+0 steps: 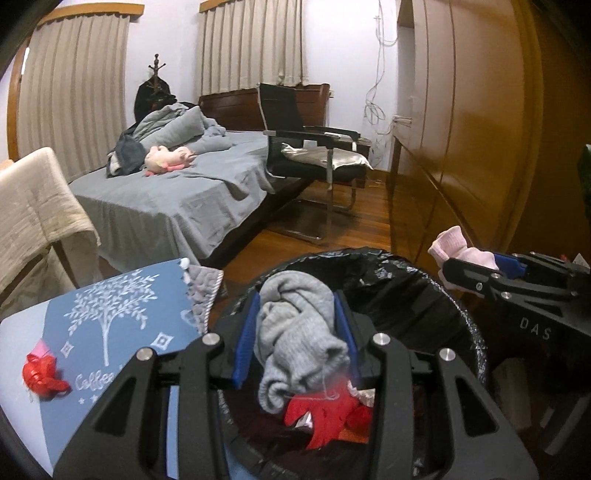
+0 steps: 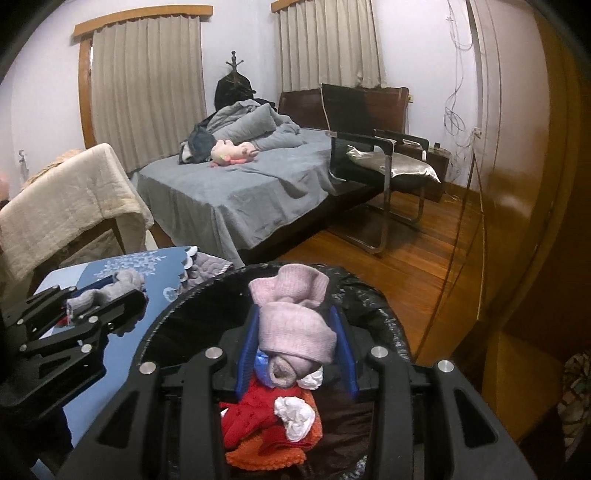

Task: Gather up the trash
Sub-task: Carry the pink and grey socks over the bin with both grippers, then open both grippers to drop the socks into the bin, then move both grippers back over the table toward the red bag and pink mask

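My left gripper was clamped on one grey sock; my right gripper gripped one pink sock. I held both over the single black-lined trash bin. Inside I counted one red garment, one orange knit and two white wads. One red scrap lay on the blue mat beside it.

1. You face a bedroom with pale lilac walls and a polished wooden floor.
2. Beige curtains hang closed over two windows under wooden pelmets.
3. A bed with a grey sheet holds a rumpled duvet and a pink soft toy.
4. A black cantilever chair stands beside the bed, carrying a silvery cushion.
5. A glossy wooden wardrobe fills your right side.
6. A coat stand occupies the far corner.
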The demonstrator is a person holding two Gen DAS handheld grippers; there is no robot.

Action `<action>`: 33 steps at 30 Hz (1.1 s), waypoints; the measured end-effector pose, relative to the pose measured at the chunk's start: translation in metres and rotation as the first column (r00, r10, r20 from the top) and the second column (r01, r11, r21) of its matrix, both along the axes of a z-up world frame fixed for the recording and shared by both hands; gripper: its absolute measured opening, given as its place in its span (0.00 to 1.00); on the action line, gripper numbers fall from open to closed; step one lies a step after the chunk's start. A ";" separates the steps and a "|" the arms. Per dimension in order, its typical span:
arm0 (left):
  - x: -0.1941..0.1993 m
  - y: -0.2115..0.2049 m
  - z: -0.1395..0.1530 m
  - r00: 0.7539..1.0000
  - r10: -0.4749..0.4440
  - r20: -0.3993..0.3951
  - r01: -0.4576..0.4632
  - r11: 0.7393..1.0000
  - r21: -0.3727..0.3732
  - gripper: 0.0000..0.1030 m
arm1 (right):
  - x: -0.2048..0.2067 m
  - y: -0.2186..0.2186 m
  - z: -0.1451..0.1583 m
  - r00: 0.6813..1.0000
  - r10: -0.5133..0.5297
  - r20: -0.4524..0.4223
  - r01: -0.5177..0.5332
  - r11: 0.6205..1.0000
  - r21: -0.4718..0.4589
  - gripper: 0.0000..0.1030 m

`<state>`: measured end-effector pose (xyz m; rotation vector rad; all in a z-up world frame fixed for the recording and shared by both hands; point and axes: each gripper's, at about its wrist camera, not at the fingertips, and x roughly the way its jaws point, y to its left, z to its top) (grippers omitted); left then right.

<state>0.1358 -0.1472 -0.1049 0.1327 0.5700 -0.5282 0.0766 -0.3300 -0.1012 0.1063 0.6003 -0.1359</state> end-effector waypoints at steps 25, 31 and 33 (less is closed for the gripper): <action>0.018 0.059 0.006 0.991 0.133 0.002 -0.133 0.990 -0.046 0.90 | -0.003 0.003 0.008 0.997 -0.036 0.064 0.037 0.999 -0.016 0.94; 0.006 0.103 0.013 0.975 0.223 0.011 -0.222 0.974 -0.039 0.91 | 0.000 0.027 0.008 0.999 0.003 0.054 -0.003 1.000 -0.001 0.94; 0.001 0.119 0.015 0.968 0.251 0.017 -0.250 0.967 -0.036 0.91 | 0.004 0.037 0.007 0.999 0.019 0.050 -0.020 1.000 0.005 0.94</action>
